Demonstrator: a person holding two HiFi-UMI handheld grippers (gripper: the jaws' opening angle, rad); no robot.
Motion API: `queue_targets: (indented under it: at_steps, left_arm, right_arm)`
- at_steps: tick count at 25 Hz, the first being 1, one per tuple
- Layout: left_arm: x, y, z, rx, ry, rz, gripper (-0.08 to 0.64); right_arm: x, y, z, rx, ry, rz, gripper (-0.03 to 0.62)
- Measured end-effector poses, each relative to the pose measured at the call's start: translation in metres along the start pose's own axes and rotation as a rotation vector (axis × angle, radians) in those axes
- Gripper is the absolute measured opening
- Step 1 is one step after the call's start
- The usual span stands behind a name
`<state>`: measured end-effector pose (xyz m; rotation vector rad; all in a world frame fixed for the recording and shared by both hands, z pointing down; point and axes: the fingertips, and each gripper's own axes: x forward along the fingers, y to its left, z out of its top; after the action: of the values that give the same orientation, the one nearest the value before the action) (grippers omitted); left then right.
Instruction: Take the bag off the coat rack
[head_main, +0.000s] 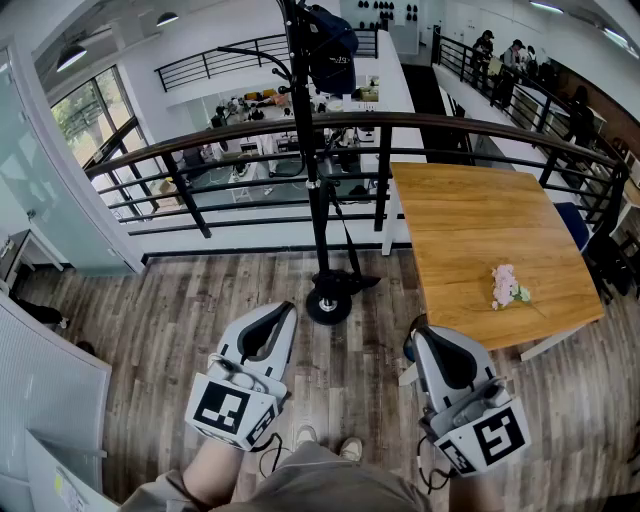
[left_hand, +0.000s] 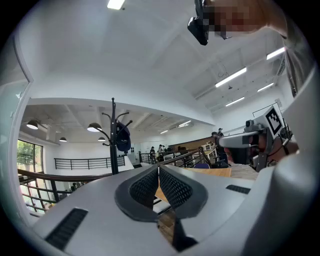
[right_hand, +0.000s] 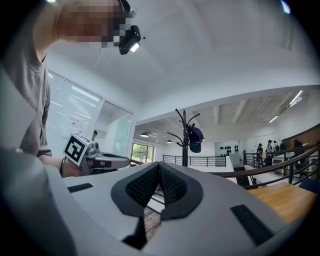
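A dark blue bag hangs near the top of a black coat rack, and a strap trails down toward the rack's round base. Both grippers are held low in front of the person, short of the base. My left gripper is shut with nothing in it. To its right, my right gripper is also shut and empty. The left gripper view has the bag on the rack far ahead past the closed jaws. In the right gripper view, the bag and rack stand ahead as well.
A curved black railing runs just behind the rack over a lower floor. At the right, a wooden table carries a small pink flower bunch. Wood floor lies between me and the rack. People stand far back at the right.
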<state>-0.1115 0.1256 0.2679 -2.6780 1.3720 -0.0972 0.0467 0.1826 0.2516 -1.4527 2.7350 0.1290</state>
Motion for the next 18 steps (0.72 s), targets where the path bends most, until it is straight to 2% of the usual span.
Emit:
queue_targets:
  at_steps: [6,13,17,18]
  left_arm:
    - [-0.006,-0.008,-0.001,-0.006,0.013,-0.016,0.023]
    - [-0.006,-0.014,0.002,-0.012,0.016,-0.022,0.023]
    - [-0.004,-0.011,0.005,-0.024,-0.014,0.023,0.026]
    - [-0.002,-0.01,0.004,-0.023,-0.012,0.034,0.08]
  right_arm:
    - [-0.005,0.006,-0.002,0.039,-0.008,0.008,0.031]
    - [-0.006,0.006,-0.001,0.041,-0.018,0.024,0.032]
    - [-0.008,-0.006,-0.002,0.047,-0.046,-0.017,0.034]
    - [-0.007,-0.009,-0.004,0.053,-0.048,-0.025,0.052]
